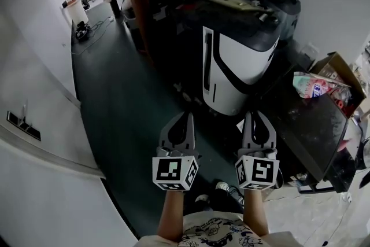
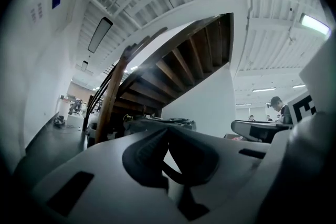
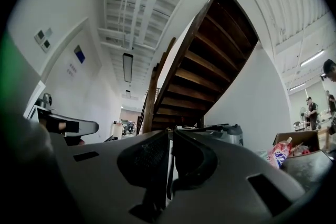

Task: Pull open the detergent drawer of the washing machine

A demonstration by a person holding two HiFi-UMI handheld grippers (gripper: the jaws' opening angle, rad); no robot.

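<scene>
1. Writing: the packet (image 1: 309, 87) at the far edge of the desk (image 1: 315, 130) has pink and blue print, too small to read in the head view and blurred in the right gripper view (image 3: 278, 153).
2. The washing machine (image 1: 237, 61) shows no print I can read. Its white front has black trim and a dark top.
3. Each gripper's cube (image 1: 174, 173) carries black-and-white square markers with no text on them.
4. Left gripper (image 1: 187, 115): jaws together with nothing between them. Its own view (image 2: 167, 132) shows the 2 dark pads meeting and only the staircase (image 2: 178, 65) beyond.
5. Right gripper (image 1: 253, 115): jaws together apart from a hairline slit, holding nothing (image 3: 170, 134).
6. Both grippers are in the air side by side over the floor (image 1: 127, 95), apart from each other and touching nothing.
7. Task item: the washing machine stands on the floor under the staircase, off the desk's far-left corner and well beyond both grippers. I cannot make out the detergent drawer on it.
8. A cardboard box (image 1: 338, 69) sits at the desk's far-right corner, just beside the packet.
</scene>
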